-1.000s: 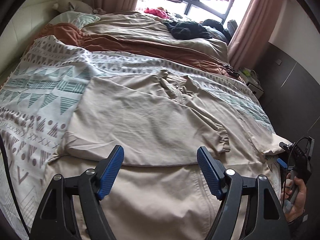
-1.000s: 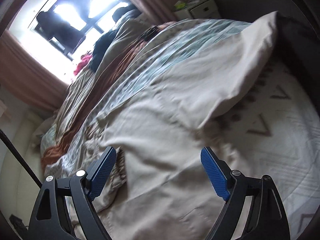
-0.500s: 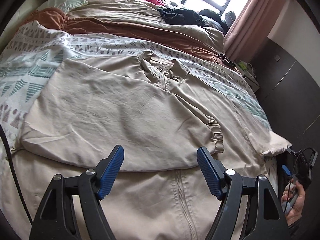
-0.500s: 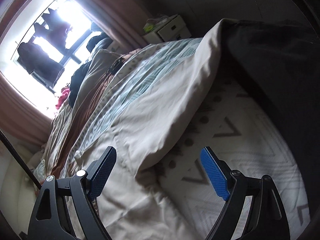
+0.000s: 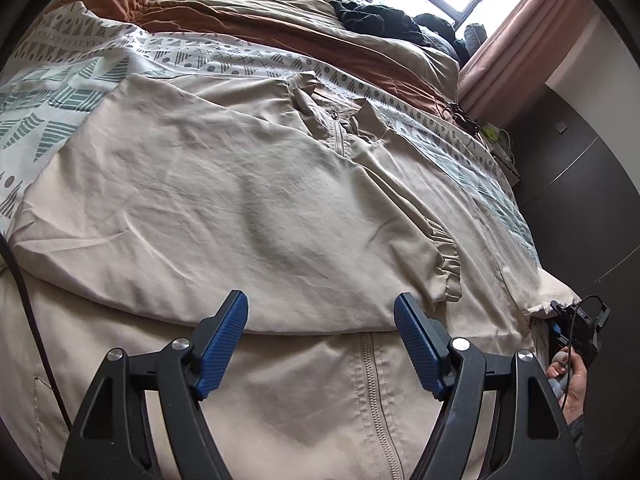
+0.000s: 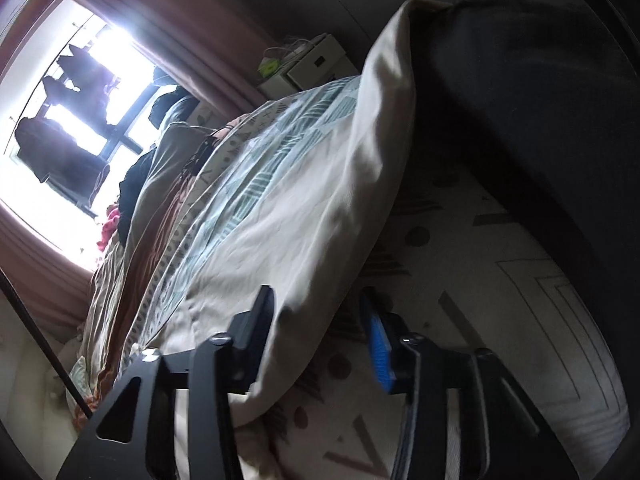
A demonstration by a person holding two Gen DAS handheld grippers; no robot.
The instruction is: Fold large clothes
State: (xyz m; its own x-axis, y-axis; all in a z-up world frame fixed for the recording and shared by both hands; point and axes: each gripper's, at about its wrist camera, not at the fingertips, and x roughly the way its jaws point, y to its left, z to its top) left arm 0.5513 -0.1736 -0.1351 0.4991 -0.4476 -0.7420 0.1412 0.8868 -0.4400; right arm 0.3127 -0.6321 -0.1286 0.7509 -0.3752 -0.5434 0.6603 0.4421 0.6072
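A large beige zip jacket (image 5: 248,208) lies spread on the bed, one sleeve folded across its front with the ruffled cuff (image 5: 446,268) at the right. My left gripper (image 5: 320,336) is open and empty, just above the jacket's lower front near the zipper (image 5: 372,384). My right gripper (image 6: 316,320) is partly closed around the jacket's other sleeve (image 6: 312,208) at the bed's right edge; the fabric fills the gap between its jaws. The right gripper also shows in the left wrist view (image 5: 576,328), at the sleeve's end.
The bed has a patterned white and teal cover (image 5: 80,64) and brown and beige bedding (image 5: 280,16) behind. Dark clothes (image 5: 376,16) lie near the window. A bedside cabinet (image 6: 312,64) stands at the far right, a dark wardrobe (image 5: 580,184) beside the bed.
My left gripper has moved forward and lower over the jacket. My right gripper has moved to the sleeve at the bed edge and narrowed its jaws around the fabric.
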